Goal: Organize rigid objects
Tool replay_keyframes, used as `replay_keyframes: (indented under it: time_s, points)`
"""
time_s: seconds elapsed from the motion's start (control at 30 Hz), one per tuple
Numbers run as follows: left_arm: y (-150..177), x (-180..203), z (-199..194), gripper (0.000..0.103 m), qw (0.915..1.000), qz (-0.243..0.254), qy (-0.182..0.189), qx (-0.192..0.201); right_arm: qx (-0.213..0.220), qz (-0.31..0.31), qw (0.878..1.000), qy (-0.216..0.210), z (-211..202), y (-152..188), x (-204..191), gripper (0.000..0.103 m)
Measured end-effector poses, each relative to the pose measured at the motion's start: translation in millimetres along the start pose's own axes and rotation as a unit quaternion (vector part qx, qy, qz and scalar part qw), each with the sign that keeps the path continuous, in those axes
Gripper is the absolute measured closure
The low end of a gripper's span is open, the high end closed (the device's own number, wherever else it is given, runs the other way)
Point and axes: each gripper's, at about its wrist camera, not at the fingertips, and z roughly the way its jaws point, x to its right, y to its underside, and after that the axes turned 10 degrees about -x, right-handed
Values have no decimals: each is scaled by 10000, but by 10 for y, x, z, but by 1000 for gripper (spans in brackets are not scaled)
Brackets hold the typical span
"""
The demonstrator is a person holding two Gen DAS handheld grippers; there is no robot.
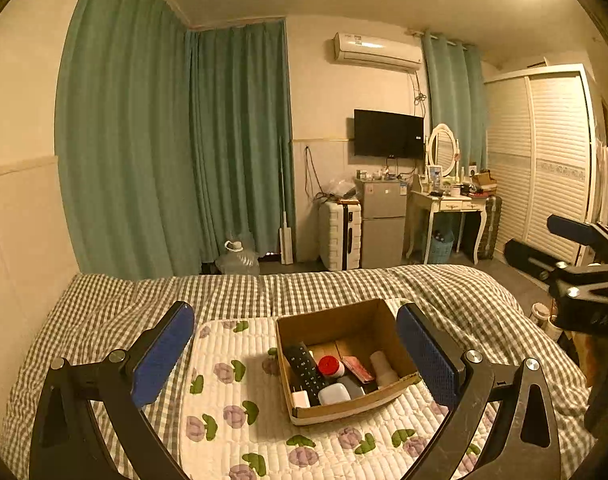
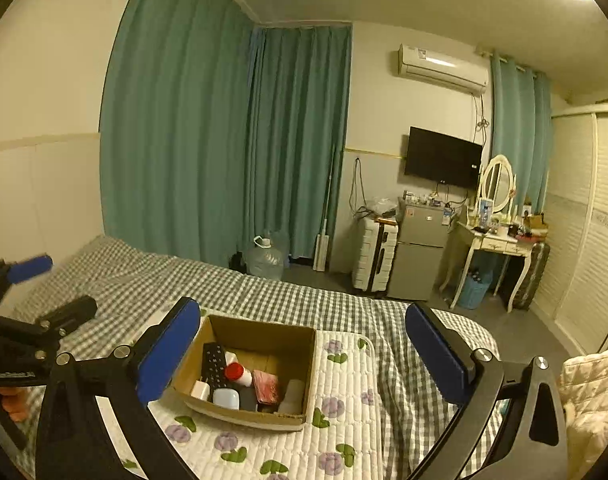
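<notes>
A cardboard box (image 1: 336, 320) stands on a white flowered mat (image 1: 232, 400) on the bed. In it lie a black remote (image 1: 306, 370), a red-capped bottle (image 1: 330, 366), a white charger (image 1: 300, 398), a light blue case (image 1: 334, 393), a red wallet (image 1: 358, 368) and a beige cup (image 1: 384, 368). My left gripper (image 1: 296, 356) is open and empty, held above and before the box. My right gripper (image 2: 304, 360) is open and empty, with the box (image 2: 264, 332) by its left finger. The right gripper also shows in the left wrist view (image 1: 576, 248).
The bed has a grey checked cover (image 1: 344, 284). Beyond it stand green curtains (image 1: 164, 140), a water jug (image 1: 238, 258), a white suitcase (image 1: 340, 236), a small fridge (image 1: 384, 220), a dressing table (image 1: 448, 204) and a wardrobe (image 1: 544, 160). A quilted blanket (image 2: 588, 392) lies at the right.
</notes>
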Motion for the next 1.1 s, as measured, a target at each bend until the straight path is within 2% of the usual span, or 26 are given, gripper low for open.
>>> replay_keyframes:
  time_s: [0.13,0.27,0.33,0.4,0.53,0.6,0.73,1.1]
  points:
    - [215,-10,138,0,9998,-213,13,-38,62,-53,10000,-23,156,186,-71,0]
    - [524,-41,421,0,9993,-259,-32,-257,350,-75,9991,239,392,565,-116,0]
    - [686,-49,656,0,9979,-270,61,-589,268,-69,9994,191,543,724,-95,0]
    - [821,-49,845,0,9968,-285,13,-742,246,81,9995,187,637,870,-41,0]
    - [997,-33,955,0,9974,-204,-136,-670,-64,180,9998,71,897,1085,-12,0]
    - [1027,5,967,0,9977,-105,-197,-645,-189,218,9996,-36,982,1145,-7,0]
    - [1015,10,965,0,9975,-206,-81,-672,-393,348,9986,-114,1079,1191,-6,0]
    - [981,8,844,0,9982,-166,-91,-560,-504,278,9979,-305,1007,1223,-149,0]
